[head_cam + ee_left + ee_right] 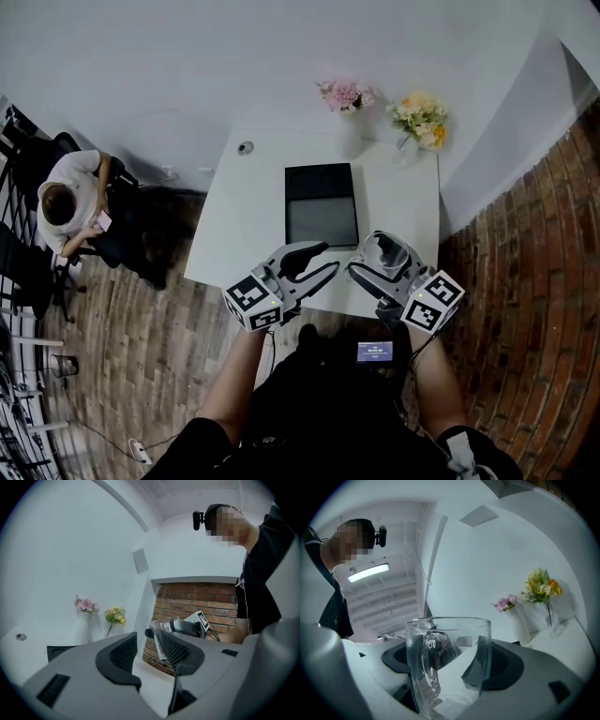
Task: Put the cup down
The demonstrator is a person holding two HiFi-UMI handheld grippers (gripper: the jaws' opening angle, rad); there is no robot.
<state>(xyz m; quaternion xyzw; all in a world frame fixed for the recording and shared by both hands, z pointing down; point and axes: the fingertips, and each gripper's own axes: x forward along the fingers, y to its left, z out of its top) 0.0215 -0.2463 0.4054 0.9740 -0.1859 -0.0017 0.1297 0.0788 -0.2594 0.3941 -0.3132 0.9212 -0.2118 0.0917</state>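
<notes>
White table (244,225) sits ahead; your right gripper (380,258) clamps the glass cup (447,658), left gripper (323,260) gapes empty, set-down not yet done.

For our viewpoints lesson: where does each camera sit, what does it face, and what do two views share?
Head view: on the person's head, looking down at the white table; forearms, left tongs, right tongs show.
Left gripper view: on the left tongs, facing the right tongs' glass cup; torso shows.
Right gripper view: on the right tongs, facing its gripped cup; shoulder shows.
Shared: both gripper views show the pink flowers.
</notes>
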